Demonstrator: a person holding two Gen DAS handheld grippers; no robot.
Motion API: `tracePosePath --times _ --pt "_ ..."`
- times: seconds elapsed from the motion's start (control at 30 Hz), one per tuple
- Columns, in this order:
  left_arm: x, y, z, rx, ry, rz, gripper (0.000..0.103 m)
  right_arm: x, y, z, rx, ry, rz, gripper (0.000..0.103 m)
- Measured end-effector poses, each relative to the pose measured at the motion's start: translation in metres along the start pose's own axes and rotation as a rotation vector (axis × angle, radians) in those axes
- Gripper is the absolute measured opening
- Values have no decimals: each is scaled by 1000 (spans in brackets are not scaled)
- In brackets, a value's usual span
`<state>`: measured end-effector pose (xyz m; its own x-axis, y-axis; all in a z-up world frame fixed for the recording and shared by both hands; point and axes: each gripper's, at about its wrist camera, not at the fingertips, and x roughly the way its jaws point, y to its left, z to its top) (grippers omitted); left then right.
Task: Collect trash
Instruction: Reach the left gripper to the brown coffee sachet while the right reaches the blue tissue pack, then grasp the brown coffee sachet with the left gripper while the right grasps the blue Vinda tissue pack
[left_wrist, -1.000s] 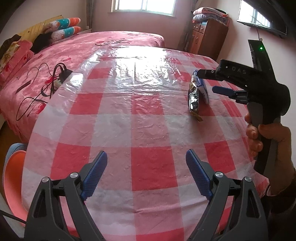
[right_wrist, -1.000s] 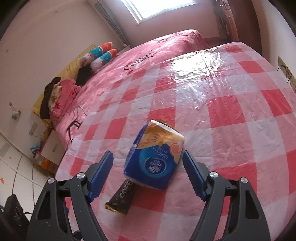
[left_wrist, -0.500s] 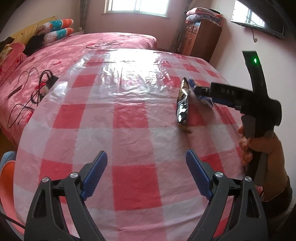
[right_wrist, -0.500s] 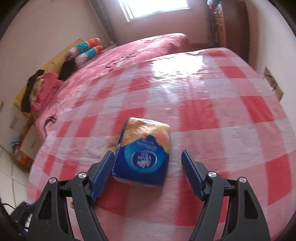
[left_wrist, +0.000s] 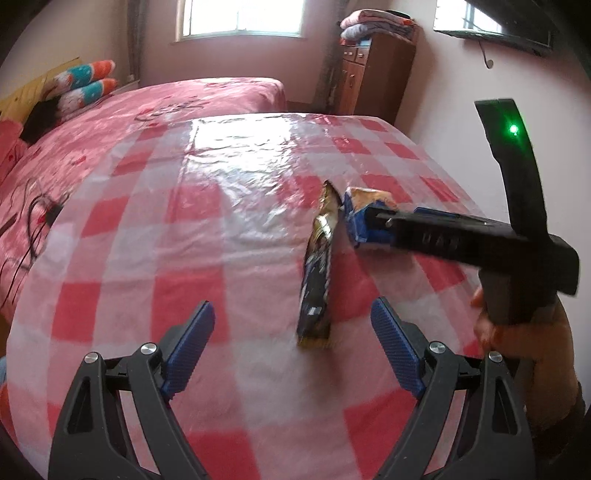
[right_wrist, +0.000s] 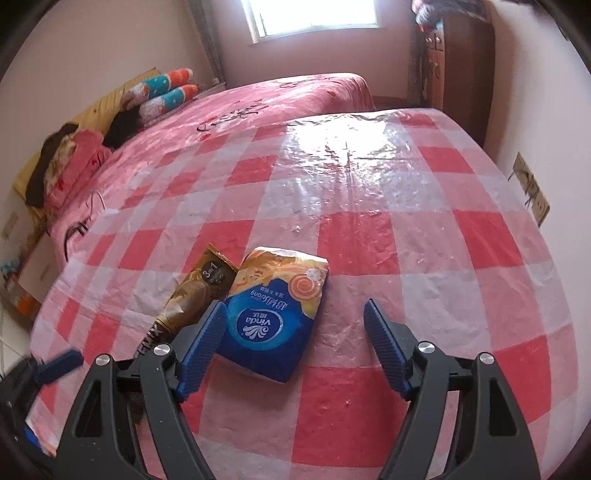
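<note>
Red-and-white checked plastic tablecloth (right_wrist: 424, 236) carries a blue-and-orange tissue pack (right_wrist: 273, 314) between the opening right gripper (right_wrist: 295, 332) fingers; left gripper (left_wrist: 291, 347) gapes wide, empty, near a dark coffee sachet (left_wrist: 317, 273).

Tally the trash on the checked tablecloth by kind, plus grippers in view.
Blue tissue pack: 1
Dark coffee sachet: 1
Grippers: 2, left gripper open and empty, right gripper with jaws opening around the pack
Total: 2 trash items, 2 grippers
</note>
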<state>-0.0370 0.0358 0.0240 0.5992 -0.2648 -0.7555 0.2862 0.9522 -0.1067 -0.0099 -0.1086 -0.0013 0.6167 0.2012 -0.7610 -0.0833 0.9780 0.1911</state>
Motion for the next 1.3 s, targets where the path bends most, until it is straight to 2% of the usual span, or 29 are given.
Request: tracePosePath --times 0.03,0.1,0.17,0.43,0.53,0.8,0.93,1.3 --pt "5 -3 3 15 -1 5 85 1 1 1 -8 2 -5 78" --pt "14 -7 8 36 0 28 73 3 1 3 -11 3 -8 78" --pt "21 -10 13 51 10 26 66 4 -2 5 8 -2 14 79" --pt "45 -16 26 69 30 25 56 3 -5 6 27 -7 66 84" --pt "47 -17 30 58 24 11 44 3 -5 8 24 -6 67 84" --pt "49 -13 32 15 19 36 13 6 -1 9 7 1 54 84" --pt "47 -4 31 -45 14 5 12 8 6 9 -22 10 19 84" --pt "26 10 17 -82 -11 23 12 21 30 7 -135 46 -101 83"
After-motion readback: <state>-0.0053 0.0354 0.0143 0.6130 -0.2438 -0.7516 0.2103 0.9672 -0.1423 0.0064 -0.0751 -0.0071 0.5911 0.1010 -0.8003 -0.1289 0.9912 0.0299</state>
